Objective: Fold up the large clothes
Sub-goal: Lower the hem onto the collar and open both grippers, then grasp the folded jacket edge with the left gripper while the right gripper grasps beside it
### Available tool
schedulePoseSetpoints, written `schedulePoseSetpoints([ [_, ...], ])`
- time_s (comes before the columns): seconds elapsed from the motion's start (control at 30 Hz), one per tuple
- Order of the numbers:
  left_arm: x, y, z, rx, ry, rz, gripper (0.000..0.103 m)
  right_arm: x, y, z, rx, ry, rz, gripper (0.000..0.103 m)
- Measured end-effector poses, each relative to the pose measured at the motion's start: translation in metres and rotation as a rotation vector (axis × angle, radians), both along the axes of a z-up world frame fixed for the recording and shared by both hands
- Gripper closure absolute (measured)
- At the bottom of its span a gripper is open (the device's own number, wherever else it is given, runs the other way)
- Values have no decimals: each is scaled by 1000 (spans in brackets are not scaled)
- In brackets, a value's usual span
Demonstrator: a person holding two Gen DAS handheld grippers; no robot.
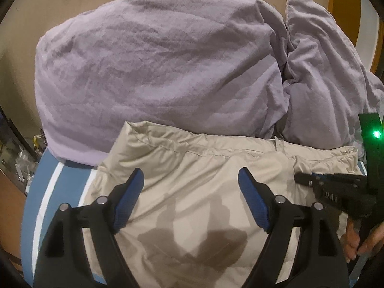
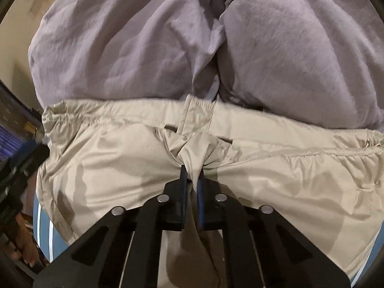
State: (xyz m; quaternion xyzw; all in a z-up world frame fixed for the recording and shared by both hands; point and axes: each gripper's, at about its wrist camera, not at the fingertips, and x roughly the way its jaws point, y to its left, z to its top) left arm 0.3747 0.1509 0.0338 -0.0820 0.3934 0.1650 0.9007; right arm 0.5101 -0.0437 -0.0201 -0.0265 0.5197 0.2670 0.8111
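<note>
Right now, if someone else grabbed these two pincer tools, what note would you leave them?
Right gripper: shut on a pinch of the beige garment, just below its waistband.
Left gripper: open above the same garment, holding nothing.
Garment lies spread on the blue striped cover, in front of the lilac duvet.
Done: first grip taken.
Left: grip with the left, then probably fold.

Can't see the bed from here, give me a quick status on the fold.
Right claw shut on a pinch of the beige garment. Left claw open above it, holding nothing. Lilac duvet bunched against the garment's far edge.
</note>
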Motion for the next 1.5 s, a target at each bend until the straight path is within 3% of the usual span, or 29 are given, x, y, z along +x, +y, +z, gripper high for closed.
schedulePoseSetpoints([
  [0.2, 11, -15, -5, -25, 0, -47, 22, 17, 1, 4, 0, -24, -32, 99],
  [0.4, 30, -34, -10, -71, 3, -104, 22, 28, 18, -22, -43, -4, -68, 100],
  [0.6, 46, -51, -23, -44, 39, -147, 22, 28, 11, -23, -18, 3, -63, 99],
  [0.7, 52, -52, -32, -39, 62, -147, 22, 23, -4, -9, 11, -5, -59, 78],
  [0.73, 52, -52, -34, -37, 65, -146, 22, 19, -13, -1, 28, -22, -62, 58],
  [0.77, 52, -53, -35, -31, 63, -148, 22, 17, -20, 5, 42, -42, -66, 46],
  [0.9, 51, -56, -35, 15, 44, -160, 22, -7, -57, 30, 31, -216, -98, 45],
  [1.03, 56, -52, -43, 35, 50, -141, 22, -10, -80, 23, -73, -281, -150, 45],
  [1.2, 61, -41, -60, 45, 65, -108, 21, -3, -93, -4, -159, -267, -212, 45],
  [1.5, 68, -29, -82, 11, 68, -84, 18, 9, -91, -33, -185, -241, -232, 44],
])
